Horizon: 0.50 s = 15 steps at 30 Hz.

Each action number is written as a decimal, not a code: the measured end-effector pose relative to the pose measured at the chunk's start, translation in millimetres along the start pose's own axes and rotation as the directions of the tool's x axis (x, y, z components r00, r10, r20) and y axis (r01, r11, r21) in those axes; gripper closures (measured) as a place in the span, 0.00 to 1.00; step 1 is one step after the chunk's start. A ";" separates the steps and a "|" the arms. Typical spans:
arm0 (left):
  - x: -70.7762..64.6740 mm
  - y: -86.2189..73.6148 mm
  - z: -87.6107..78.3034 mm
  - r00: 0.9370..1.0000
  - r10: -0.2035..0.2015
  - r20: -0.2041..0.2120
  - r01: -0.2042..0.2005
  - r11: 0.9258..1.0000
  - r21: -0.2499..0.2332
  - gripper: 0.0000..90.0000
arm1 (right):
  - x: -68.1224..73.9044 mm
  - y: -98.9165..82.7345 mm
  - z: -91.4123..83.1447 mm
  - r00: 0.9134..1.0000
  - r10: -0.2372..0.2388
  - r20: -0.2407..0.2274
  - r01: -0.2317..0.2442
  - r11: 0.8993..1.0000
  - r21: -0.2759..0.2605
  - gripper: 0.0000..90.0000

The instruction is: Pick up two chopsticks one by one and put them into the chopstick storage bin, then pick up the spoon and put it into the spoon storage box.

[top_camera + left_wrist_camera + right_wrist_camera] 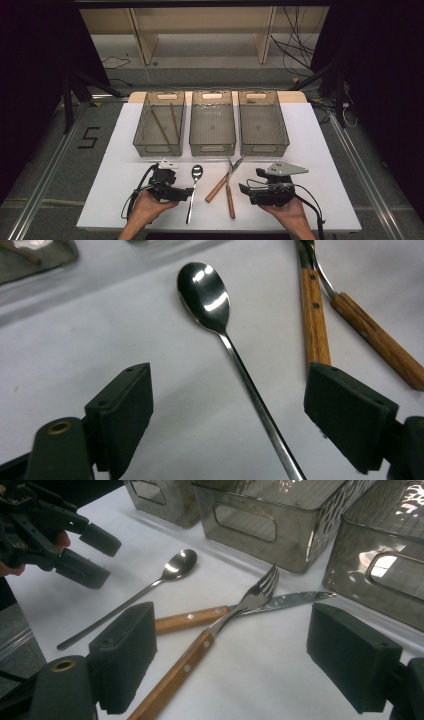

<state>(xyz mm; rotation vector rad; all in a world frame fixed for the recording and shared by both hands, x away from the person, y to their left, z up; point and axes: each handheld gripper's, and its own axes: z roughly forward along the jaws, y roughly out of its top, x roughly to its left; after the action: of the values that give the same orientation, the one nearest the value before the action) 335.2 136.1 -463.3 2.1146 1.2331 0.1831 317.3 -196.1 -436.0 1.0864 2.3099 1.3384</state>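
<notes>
Spoon pickup lined up
Left gripper (227,405) is held wide over the spoon (220,325) handle; it should be lowered square, then closed mid-handle. Right gripper (250,655) is wide, empty.

The high view looks forward and down over the whole table (320,150). Both gripper views sit low and close, sharing the spoon (210,295).

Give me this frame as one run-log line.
left gripper: open, jaws either side of spoon handle | right gripper: open, near fork crossed over knife | nothing held
</notes>
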 end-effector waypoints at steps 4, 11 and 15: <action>-4.7 -3.4 1.7 1.000 0.008 -0.004 -0.008 1.000 0.007 0.22 | 1.8 0.3 -0.7 1.000 -0.007 -0.003 0.007 1.000 0.001 0.23; -13.4 -5.9 6.5 0.999 0.032 -0.007 -0.032 0.999 0.030 0.25 | 0.0 -0.6 0.2 1.000 -0.002 -0.004 0.002 1.000 0.005 0.23; -20.4 -7.1 8.5 0.998 0.059 -0.025 -0.057 0.997 0.042 0.32 | -0.3 -1.5 -0.2 1.000 0.000 -0.002 0.000 1.000 0.008 0.23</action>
<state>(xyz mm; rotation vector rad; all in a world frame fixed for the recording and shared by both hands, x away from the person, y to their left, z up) 322.7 117.7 -470.0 2.1912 1.2010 0.2139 316.7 -196.9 -437.2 1.0876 2.3186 1.3317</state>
